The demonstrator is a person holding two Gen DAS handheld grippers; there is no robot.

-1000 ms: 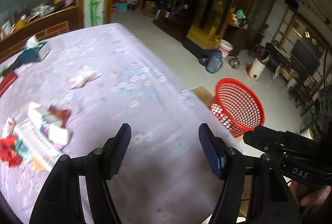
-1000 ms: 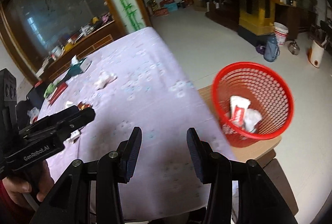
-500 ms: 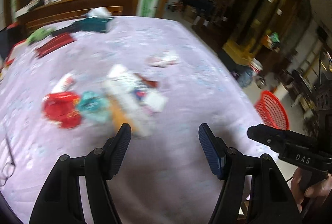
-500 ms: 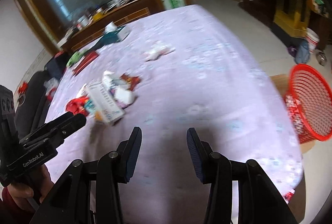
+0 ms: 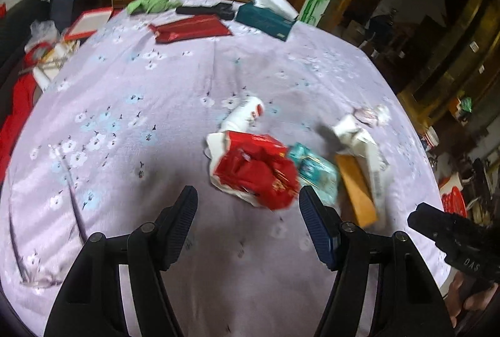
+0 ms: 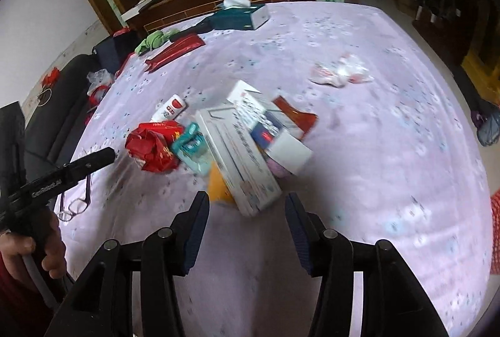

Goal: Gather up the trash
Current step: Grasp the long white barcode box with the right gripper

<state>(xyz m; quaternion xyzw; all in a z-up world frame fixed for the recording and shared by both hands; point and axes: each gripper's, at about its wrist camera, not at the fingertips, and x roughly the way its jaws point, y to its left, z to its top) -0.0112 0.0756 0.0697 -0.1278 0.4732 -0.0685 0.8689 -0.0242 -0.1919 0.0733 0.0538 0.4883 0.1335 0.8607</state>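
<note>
A heap of trash lies mid-table on the lilac cloth: a crumpled red wrapper (image 5: 259,170) (image 6: 153,146), a teal packet (image 5: 318,168) (image 6: 192,146), a long white carton (image 6: 240,156) (image 5: 372,156), an orange card (image 5: 356,190) and a small white-and-red bottle (image 5: 247,115) (image 6: 170,109). A crumpled white wrapper (image 6: 340,73) (image 5: 372,113) lies apart, farther right. My left gripper (image 5: 248,212) hangs open just short of the red wrapper, empty. My right gripper (image 6: 247,216) is open and empty, close to the carton's near end.
A teal tissue box (image 5: 265,20) (image 6: 239,15), a red folder (image 5: 190,29), a green cloth (image 5: 150,2) and a dark case sit at the table's far end. Glasses (image 6: 75,205) lie near the left edge. The red basket's rim (image 5: 453,199) shows off the right side.
Both views have swung left, away from the red basket and onto the trash heap, which now lies close in front of both open grippers.
</note>
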